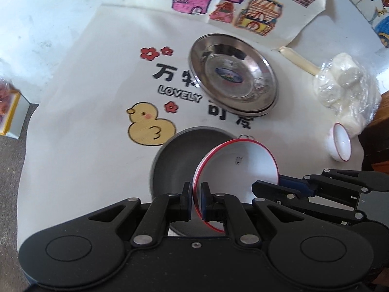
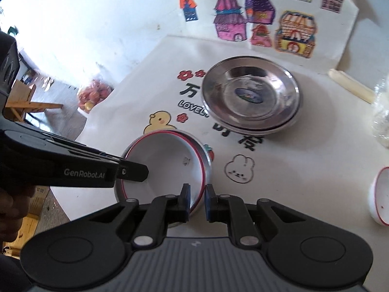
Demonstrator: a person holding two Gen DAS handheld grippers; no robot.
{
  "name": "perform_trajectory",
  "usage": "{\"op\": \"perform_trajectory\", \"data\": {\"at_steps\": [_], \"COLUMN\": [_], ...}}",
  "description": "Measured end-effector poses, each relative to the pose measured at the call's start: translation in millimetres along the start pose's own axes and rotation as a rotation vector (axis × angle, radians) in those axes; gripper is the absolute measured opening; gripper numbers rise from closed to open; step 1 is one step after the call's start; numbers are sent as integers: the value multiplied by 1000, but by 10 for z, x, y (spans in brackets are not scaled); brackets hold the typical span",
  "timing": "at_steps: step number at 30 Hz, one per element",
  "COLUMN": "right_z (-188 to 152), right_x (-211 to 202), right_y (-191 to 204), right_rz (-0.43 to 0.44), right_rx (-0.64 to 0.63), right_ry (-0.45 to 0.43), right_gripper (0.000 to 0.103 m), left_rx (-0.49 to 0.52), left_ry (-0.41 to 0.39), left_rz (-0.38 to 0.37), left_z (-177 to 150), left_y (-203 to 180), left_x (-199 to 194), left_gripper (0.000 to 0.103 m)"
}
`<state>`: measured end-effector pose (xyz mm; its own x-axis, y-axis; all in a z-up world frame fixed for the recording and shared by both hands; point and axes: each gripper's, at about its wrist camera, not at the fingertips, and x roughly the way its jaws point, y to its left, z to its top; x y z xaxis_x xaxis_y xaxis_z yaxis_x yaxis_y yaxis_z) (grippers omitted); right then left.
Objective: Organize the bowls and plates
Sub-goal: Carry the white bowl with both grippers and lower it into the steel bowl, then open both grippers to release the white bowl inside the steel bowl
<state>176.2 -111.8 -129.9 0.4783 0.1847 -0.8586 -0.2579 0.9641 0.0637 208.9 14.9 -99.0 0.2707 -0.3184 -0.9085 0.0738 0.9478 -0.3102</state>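
Observation:
My left gripper (image 1: 196, 200) is shut on the rim of a white bowl with a red rim (image 1: 239, 170) and holds it tilted over a grey bowl (image 1: 177, 158). In the right wrist view the white bowl (image 2: 165, 163) sits inside the grey bowl (image 2: 206, 163). My right gripper (image 2: 197, 202) has its jaws astride both bowls' near rims, with a narrow gap. It also shows in the left wrist view (image 1: 267, 189). Stacked steel plates (image 1: 233, 75) (image 2: 251, 97) lie farther back. A second small white bowl (image 1: 339, 144) (image 2: 380, 194) lies tipped at the right.
A printed cloth (image 1: 97, 73) covers the table. A bag of white buns (image 1: 345, 85) and a rolled paper (image 1: 299, 59) lie at the right. Coloured drawings (image 2: 279, 24) lie at the back. A bag of fruit (image 2: 93, 95) sits below the table's left edge.

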Motion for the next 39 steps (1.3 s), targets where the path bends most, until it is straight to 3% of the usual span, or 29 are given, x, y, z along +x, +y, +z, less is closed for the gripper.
{"op": "perform_trajectory", "data": {"at_steps": [16,27,39], "right_z": [51,72,84], "right_x": [314,356,265], "right_y": [71,48,44], "right_rz": [-5,-13,-5], "right_rx": [18,33,25], "right_ry": [58,64,32], "right_gripper": [13,14,25], "left_rx": [0,-4,-16], "left_ry": [53,45,9], "left_rz": [46,57,66], "left_z": [14,77,90], "left_y": [121,137,101], "left_x": [224,245,103], "left_gripper": [6,7,12]}}
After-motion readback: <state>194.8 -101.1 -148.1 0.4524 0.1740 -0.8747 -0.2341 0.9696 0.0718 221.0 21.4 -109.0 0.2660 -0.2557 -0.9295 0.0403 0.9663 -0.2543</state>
